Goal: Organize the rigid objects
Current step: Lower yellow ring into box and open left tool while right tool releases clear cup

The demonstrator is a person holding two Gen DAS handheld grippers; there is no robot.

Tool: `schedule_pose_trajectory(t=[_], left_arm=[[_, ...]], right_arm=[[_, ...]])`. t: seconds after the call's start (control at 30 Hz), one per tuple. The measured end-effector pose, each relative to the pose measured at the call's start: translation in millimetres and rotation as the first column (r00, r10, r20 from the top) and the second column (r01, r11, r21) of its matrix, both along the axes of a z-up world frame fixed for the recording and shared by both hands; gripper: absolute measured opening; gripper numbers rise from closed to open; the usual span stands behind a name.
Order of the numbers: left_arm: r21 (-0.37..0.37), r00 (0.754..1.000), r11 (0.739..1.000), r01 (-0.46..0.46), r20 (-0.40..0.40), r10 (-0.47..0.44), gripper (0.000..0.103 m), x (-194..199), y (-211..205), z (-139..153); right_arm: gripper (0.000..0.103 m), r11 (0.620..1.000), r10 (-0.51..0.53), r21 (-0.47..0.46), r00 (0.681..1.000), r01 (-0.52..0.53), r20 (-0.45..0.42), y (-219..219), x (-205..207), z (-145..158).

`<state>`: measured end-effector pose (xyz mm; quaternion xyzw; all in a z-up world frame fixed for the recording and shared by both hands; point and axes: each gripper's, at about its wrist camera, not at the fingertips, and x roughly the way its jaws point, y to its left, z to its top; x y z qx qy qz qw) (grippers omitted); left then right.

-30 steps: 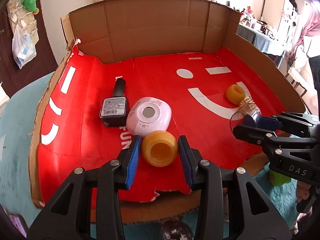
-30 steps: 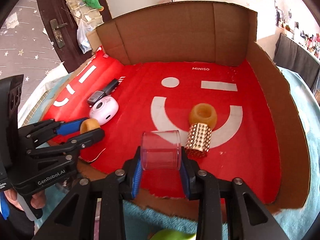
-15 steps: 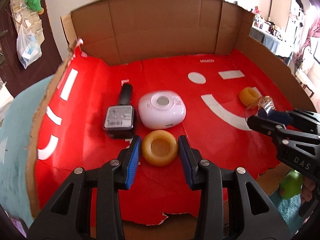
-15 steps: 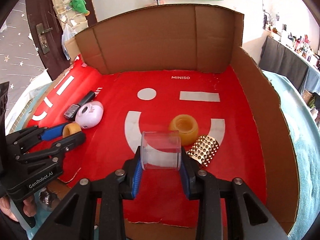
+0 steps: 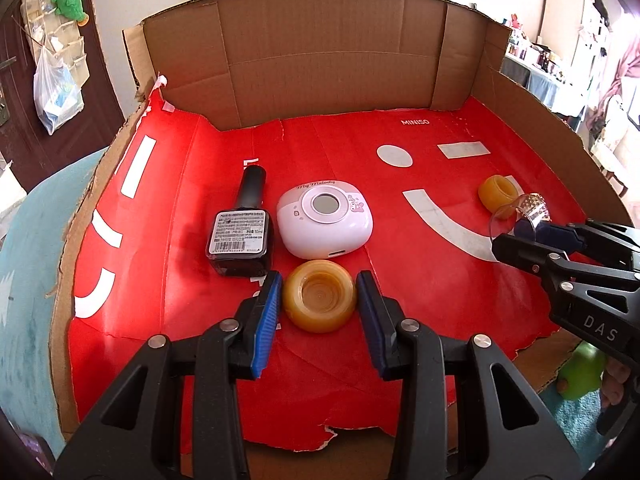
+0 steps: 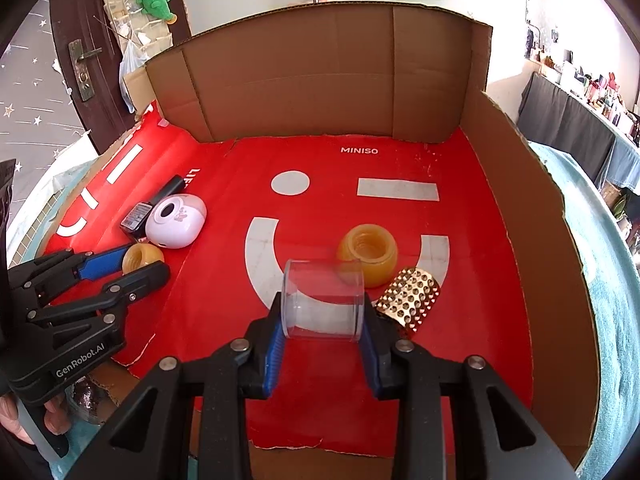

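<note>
We note the left gripper point(image 5: 319, 302) clamped on an amber ring point(image 5: 319, 300), its blue pads point(image 5: 267, 312) pressing both sides; the ring's open face points up toward the camera and it sits low over the red liner point(image 5: 400, 280) of the cardboard box point(image 5: 320, 52). Just beyond the ring lies a white rounded case point(image 5: 325, 218) with a circular window, touching or nearly touching the ring. Left of the case lies a dark nail-polish bottle point(image 5: 242, 232) on its side, label up, cap pointing toward the back wall.

We note the right gripper point(image 6: 323, 320) clamped on a clear plastic cylinder point(image 6: 323, 300), held on its side with its ends against the two pads. Just beside it on the right lies a gold studded sleeve point(image 6: 408, 300) on the liner; we cannot tell whether it touches the pad. Behind the cylinder sits a second amber ring point(image 6: 368, 254), opening up, on the white smile mark printed on the liner.

From the right wrist view the left gripper appears at the left edge with a person's fingers point(image 6: 52, 420) under it. The two grippers are well apart, one toward each side of the box. The box rests on a teal cloth point(image 6: 612, 320). A green object point(image 5: 580, 368) lies outside the front right corner, seen in the left wrist view.
</note>
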<state>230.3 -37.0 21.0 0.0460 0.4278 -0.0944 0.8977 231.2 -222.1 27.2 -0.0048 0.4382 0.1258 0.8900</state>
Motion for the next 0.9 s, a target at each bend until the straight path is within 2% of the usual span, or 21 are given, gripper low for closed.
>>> schedule_pose_trajectory(t=[0.53, 0.7, 0.9], left_arm=[[0.015, 1.0, 1.0, -0.001, 0.002, 0.001, 0.037, -1, -1, 0], [0.015, 1.0, 1.0, 0.013, 0.021, -0.013, 0.047, -5, -3, 5], [0.03, 0.999, 0.999, 0.012, 0.038, -0.013, 0.048, -10, -4, 11]], right_arm=[[0.035, 1.0, 0.001, 0.015, 1.0, -0.001, -0.01, -2, 0, 0], [0.036, 1.0, 0.007, 0.016, 1.0, -0.007, -0.01, 0, -2, 1], [0.044, 1.0, 0.014, 0.017, 1.0, -0.014, 0.0, 1, -8, 5]])
